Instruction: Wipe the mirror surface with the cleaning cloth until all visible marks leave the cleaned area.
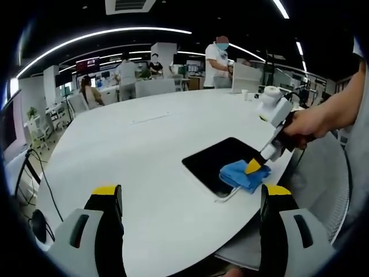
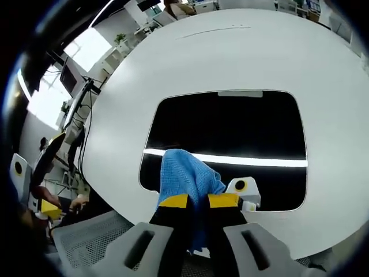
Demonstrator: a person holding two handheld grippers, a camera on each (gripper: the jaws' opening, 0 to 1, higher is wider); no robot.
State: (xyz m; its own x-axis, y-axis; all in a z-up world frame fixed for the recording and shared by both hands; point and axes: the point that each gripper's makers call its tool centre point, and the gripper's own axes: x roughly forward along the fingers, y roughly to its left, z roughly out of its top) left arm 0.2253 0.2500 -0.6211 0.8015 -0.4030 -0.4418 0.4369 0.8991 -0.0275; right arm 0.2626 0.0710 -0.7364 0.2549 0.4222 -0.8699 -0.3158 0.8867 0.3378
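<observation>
On the white round table (image 1: 144,150), the dark mirror (image 2: 230,124) lies flat. The right gripper (image 2: 198,202), jaws clamped, pinches the soft, light blue cleaning cloth (image 2: 187,173) bunched on the mirror's near edge. The left gripper (image 1: 190,199) hangs wide open and empty, well apart from the mirror.

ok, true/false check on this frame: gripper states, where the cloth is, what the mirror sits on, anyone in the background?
1. The right gripper is shut on the blue cloth. True.
2. The cloth lies on the far end of the mirror. False: it is at the near edge, by the table rim.
3. The left gripper holds a second cloth. False: it is open and empty.
4. The mirror lies flat on a white table. True.
5. Nobody is in the background. False: several people are beyond the table.
</observation>
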